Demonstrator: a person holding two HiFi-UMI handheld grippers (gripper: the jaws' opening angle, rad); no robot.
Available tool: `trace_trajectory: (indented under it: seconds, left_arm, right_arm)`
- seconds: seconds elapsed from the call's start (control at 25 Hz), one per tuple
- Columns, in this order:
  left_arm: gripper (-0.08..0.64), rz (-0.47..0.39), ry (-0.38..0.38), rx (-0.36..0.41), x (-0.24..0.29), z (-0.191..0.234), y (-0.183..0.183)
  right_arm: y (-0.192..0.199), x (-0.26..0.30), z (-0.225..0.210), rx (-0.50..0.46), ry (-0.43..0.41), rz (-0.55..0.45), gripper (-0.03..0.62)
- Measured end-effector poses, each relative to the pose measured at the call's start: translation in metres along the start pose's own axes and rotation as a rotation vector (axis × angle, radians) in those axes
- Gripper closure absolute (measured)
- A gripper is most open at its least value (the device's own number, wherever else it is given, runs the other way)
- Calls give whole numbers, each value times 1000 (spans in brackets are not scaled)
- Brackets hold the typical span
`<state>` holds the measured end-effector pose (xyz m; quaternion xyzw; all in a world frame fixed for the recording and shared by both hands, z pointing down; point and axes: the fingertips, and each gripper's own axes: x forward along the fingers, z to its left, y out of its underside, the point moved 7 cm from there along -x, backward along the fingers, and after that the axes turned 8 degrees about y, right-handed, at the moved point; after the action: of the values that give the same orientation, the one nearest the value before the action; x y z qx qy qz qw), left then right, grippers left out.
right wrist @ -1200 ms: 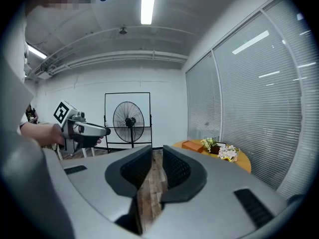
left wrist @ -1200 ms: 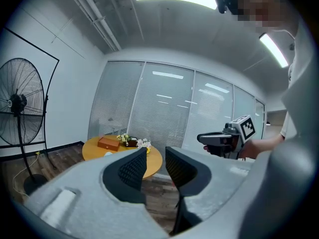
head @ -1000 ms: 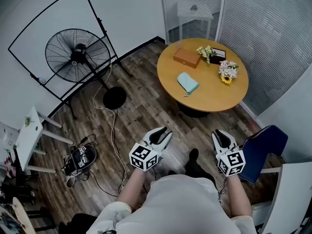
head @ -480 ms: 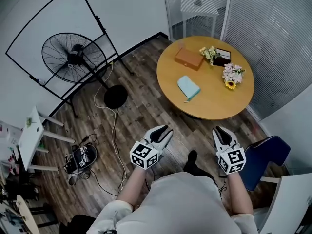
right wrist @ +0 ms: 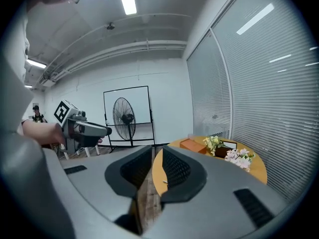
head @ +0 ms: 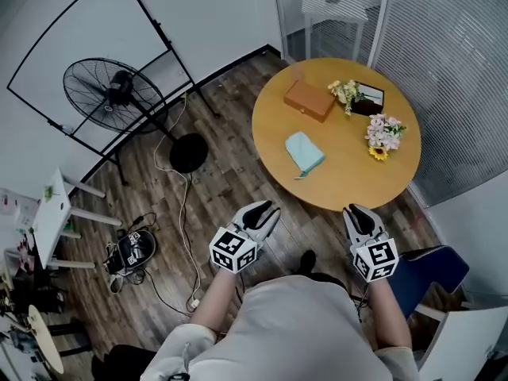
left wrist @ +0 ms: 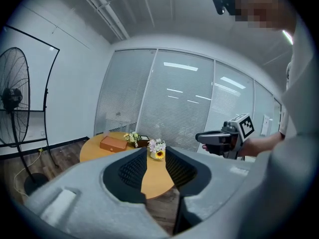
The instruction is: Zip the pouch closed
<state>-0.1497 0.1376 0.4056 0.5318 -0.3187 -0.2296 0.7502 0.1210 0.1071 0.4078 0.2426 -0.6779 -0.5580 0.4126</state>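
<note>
One pouch [head: 304, 151], pale teal and lying flat, sits alone on the near-left part of the round wooden tabletop [head: 349, 177], with a thin pull trailing off its near corner (whether the zip is shut is too small to tell). Farther back on the same tabletop are one closed brown box [head: 309, 100], two bunches of flowers [head: 382, 132], and one dark tray with a white inside [head: 369, 99] touching the farther bunch; its contents cannot be made out. Both tongs are well short of the pouch, held over the wood floor [head: 230, 177] in front of the person. The left tongs [head: 267, 209] are parted with a clear gap and nothing in it. The right tongs [head: 353, 212] stand a little apart, a narrower slit, also with nothing in it. Each carries one cube [head: 232, 250] printed with black-and-white square patterns, the only markings that show. Off to the left stand one black fan [head: 113, 95] on a round base and one dark bag [head: 131, 252] on the floor with a white cord [head: 184, 213] running past it. One blue chair [head: 432, 268] is at the right.
</note>
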Motion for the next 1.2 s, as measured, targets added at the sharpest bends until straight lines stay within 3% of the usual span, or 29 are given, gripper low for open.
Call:
trace_trajectory:
  seconds: [0.36,0.72,0.96,1.2]
  left_arm:
    - [445,46,-39,2,49,13,-5]
    - [445,74,-52,-37,79,41,-2]
    - [445,111,-2,-56,102,78,5]
    - [445,205,96,-13,134,128,18]
  right_arm:
    - [2,40,-50,1,-63,37,525]
    - [6,75,-75,22,-70,77,525]
    - [12,109,-79,33,-49,123,525]
    - [17,153,-82,27,-26,176,525]
